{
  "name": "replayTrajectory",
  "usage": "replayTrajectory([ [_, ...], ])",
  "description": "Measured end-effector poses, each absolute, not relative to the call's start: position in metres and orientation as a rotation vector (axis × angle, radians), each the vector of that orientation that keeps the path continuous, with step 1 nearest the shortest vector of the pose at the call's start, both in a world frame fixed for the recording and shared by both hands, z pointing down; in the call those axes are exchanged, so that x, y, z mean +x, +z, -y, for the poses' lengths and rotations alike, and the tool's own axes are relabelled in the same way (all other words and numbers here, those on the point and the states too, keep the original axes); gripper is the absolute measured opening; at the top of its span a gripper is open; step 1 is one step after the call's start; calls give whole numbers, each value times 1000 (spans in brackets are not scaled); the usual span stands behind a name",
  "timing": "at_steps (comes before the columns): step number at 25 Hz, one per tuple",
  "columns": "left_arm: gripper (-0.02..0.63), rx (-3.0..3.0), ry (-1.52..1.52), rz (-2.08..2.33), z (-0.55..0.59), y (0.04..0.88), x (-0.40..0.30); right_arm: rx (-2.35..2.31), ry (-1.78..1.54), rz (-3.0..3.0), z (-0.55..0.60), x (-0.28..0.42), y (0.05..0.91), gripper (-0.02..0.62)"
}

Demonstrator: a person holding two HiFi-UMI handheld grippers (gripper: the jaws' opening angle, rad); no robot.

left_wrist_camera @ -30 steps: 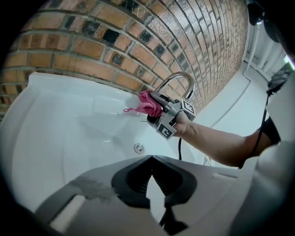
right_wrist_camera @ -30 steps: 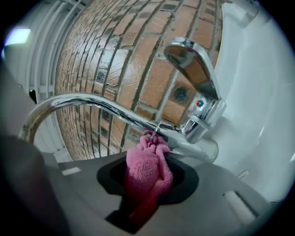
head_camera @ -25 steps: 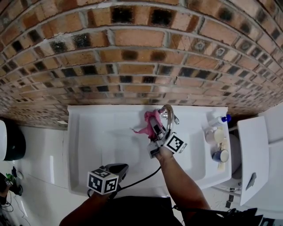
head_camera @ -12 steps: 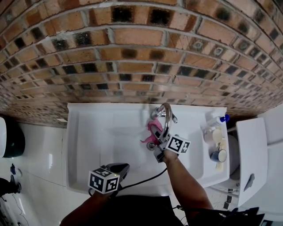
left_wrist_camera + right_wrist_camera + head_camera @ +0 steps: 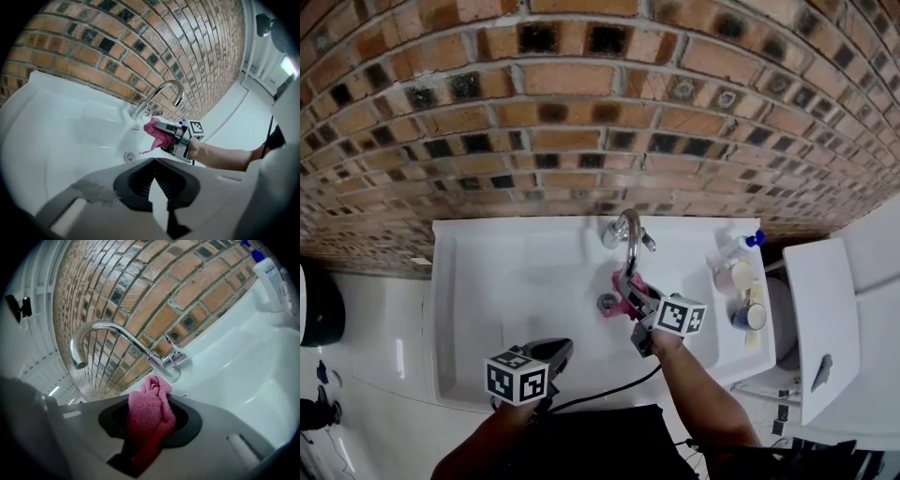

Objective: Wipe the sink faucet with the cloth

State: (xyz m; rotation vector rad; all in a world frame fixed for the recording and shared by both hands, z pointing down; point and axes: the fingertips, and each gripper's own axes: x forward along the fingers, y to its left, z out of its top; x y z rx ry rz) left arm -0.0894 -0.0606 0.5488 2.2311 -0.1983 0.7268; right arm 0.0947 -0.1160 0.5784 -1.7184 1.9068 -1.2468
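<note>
The chrome faucet [image 5: 626, 234] rises at the back of the white sink [image 5: 487, 281] and arches forward over the basin. My right gripper [image 5: 633, 292] is shut on a bunched pink cloth [image 5: 623, 300], just below the spout's end and beside the drain [image 5: 607, 302]. In the right gripper view the cloth [image 5: 149, 416] bulges out between the jaws, and the faucet [image 5: 117, 333] stands apart above it. My left gripper [image 5: 546, 361] hovers over the sink's front rim, shut and holding nothing. The left gripper view shows the faucet [image 5: 159, 96], cloth [image 5: 155, 132] and right gripper [image 5: 172, 135] ahead.
A brick wall backs the sink. On the sink's right ledge stand a blue-capped bottle [image 5: 741, 246] and two small cups [image 5: 733, 277] [image 5: 743, 317]. A white fixture [image 5: 825, 319] is at the right, a black bin [image 5: 314, 305] at the far left.
My right gripper has come down and toward me with the cloth, from the faucet's upper arch to below the spout's end. The left gripper has stayed at the front rim.
</note>
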Motion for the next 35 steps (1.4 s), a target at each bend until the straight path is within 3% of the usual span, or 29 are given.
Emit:
replayTrajectory([
  [18,3,2369,630,47,4,509,-89,-1797,-1060,-1952,-53,25,474,133],
  [35,3,2448,534,406,-76,486,-53,-1578,-867,-2438,-129,50,439,131],
])
